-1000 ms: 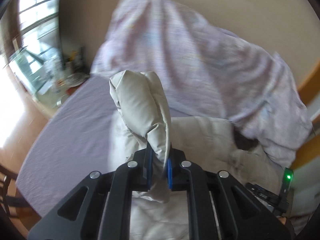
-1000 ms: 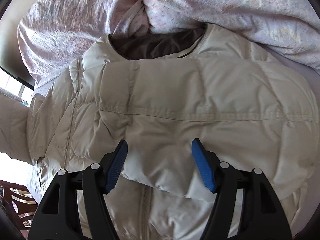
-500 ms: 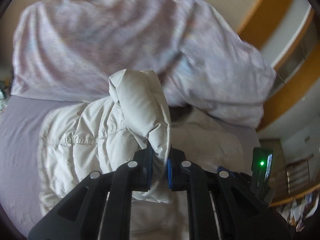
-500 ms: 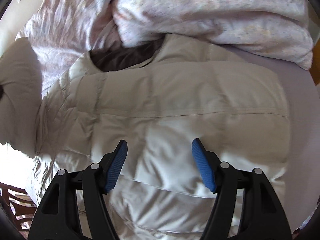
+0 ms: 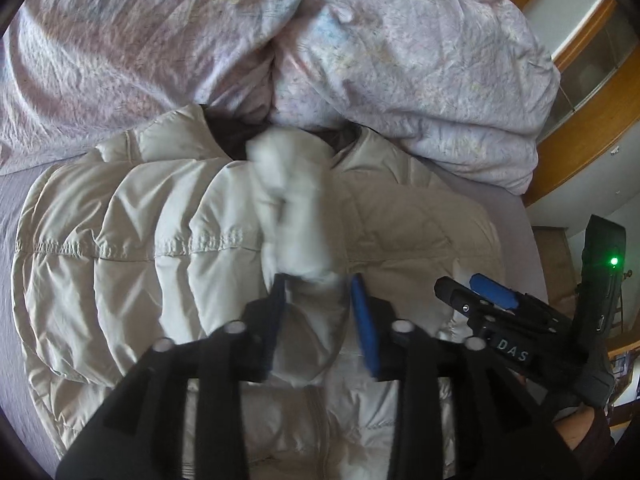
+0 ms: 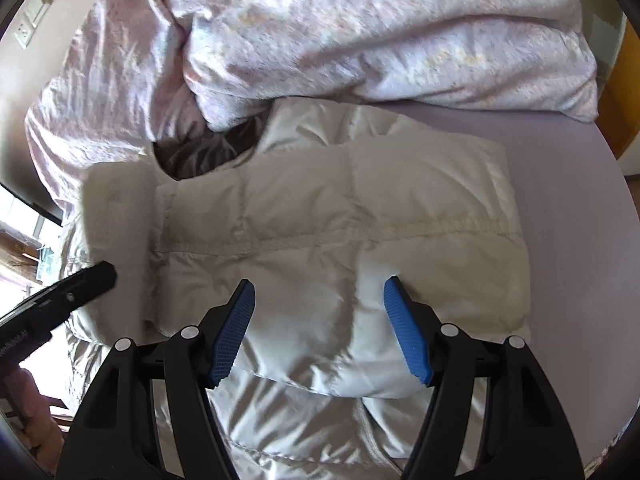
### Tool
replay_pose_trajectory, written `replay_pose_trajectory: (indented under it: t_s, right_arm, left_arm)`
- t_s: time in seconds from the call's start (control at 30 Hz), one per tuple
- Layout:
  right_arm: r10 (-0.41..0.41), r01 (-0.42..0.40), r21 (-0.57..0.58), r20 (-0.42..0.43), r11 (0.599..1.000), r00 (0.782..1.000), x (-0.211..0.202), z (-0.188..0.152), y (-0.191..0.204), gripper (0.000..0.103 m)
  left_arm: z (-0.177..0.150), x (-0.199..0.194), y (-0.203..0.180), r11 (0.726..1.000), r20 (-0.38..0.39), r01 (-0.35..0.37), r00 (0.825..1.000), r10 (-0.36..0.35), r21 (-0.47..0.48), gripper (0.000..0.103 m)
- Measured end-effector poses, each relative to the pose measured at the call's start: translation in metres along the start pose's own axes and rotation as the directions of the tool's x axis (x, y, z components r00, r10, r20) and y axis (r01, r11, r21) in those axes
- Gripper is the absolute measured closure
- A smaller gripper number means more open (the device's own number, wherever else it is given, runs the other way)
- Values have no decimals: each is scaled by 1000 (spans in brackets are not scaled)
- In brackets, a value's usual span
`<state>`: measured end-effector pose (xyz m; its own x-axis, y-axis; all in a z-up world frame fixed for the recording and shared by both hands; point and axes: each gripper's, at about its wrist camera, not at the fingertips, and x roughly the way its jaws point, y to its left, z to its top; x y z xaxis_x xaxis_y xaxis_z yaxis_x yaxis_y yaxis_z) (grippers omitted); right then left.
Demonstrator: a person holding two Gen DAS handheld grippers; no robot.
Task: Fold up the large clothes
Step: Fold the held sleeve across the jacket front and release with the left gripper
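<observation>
We see puffer jacket [image 5: 168, 240] flat mid-bed, collar toward duvet [image 5: 400, 60]. Left claw [image 5: 320, 308] opening, sleeve [image 5: 296, 208] loose between pads, lying collarward. Right claw [image 6: 320, 320] apart, empty, over jacket's right half.

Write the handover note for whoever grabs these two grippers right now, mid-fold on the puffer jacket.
Left gripper: jaws opening, letting go of the sleeve; the sleeve is between the pads, blurred, dropping onto the jacket.
Right gripper: open, holding nothing, above the jacket's torso.
Jacket lies on the purple sheet, collar against the floral duvet.
Done: this sleeve brought across the torso.
Left: smooth the sleeve flat, then fold the body.
</observation>
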<state>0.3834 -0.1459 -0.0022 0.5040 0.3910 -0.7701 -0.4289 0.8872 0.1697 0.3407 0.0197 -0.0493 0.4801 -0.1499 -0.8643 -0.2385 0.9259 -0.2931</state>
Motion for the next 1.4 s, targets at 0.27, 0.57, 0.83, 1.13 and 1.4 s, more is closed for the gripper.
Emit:
replay_pose_trajectory:
  t_s: [0.27,0.57,0.83,1.13,1.4]
  right_arm:
    - [101,-102,-62,-18,993,995,7,10,42,54]
    - [64,-78,-92,-147,993,987,49,0,71,96]
    - [-36,28,-42,-197,999,980,79,-11,64,100]
    - [16,-16,9,-48,1000,999,41,1,71,99]
    - [52,-56,-36,-101,998,993,51,3,98,99]
  left_arm:
    - [3,-4,29,996,6,-88,996,88,-18,46]
    - [-5,-4,58,988,-7,-147,989,147,-40,43]
    - [-10,-4,78,984,-22,-170,985,169,-51,42]
    - [-18,-13,91,978,-12,-208,978,208,-29,37]
    - [-21,-19,99,974,-7,-226,974,226,-23,35]
